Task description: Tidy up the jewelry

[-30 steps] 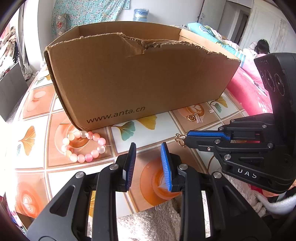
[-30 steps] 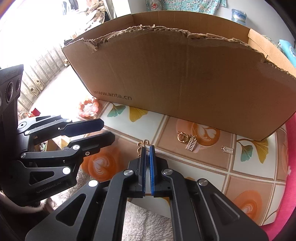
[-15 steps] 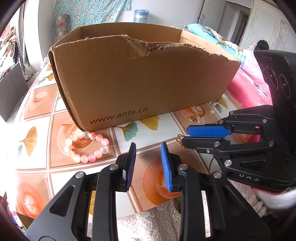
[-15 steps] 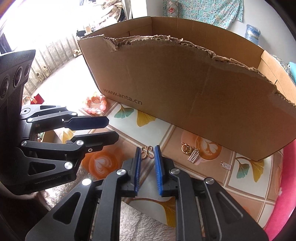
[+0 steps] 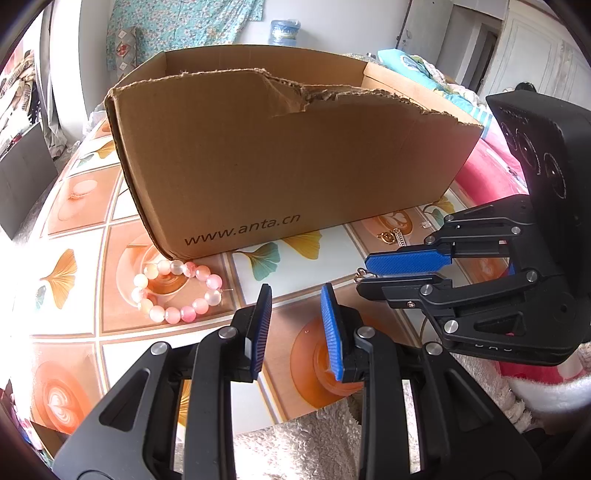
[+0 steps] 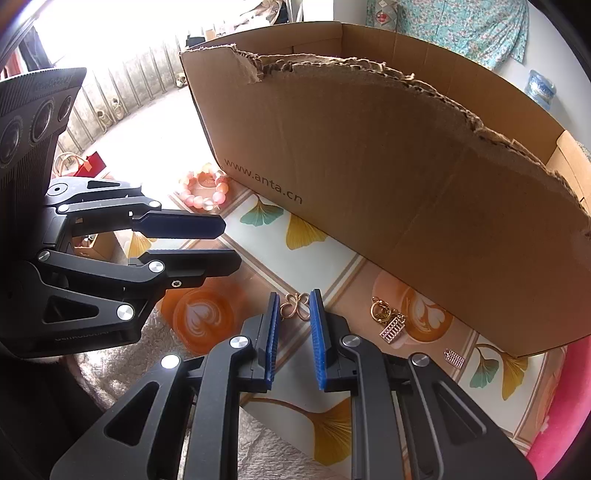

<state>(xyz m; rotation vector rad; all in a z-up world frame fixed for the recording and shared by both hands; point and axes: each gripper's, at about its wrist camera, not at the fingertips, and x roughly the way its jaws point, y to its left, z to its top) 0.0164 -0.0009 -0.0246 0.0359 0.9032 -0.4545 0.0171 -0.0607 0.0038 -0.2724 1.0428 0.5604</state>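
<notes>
Jewelry-wise, the tiny gold clasp (image 6: 294, 306) is lying flat on the bench (image 6: 266, 240) between the right gripper (image 6: 294, 328)'s closing, not-yet-pinching jaws, so it's probably skidding away, while the left gripper (image 5: 295, 325) is idling half-open, empty.

From my feed I see the counter (image 5: 303, 258) covered in a patterned cloth of orange latte cups and ginkgo leaves. Behind it, a blue water jug (image 5: 283, 32) stands against the pale wall, next to a hanging floral fabric (image 5: 184, 29). To the right lies a pink bedspread (image 5: 487, 173) with folded teal bedding (image 5: 417, 64) farther back, and white cabinet doors (image 5: 535, 48) beyond. Through the other camera I make out a railing (image 6: 122, 88) in bright light, with a small red item (image 6: 90, 162) on the floor below it. A fluffy white fabric (image 5: 306, 443) sits at the near edge of the counter.
</notes>
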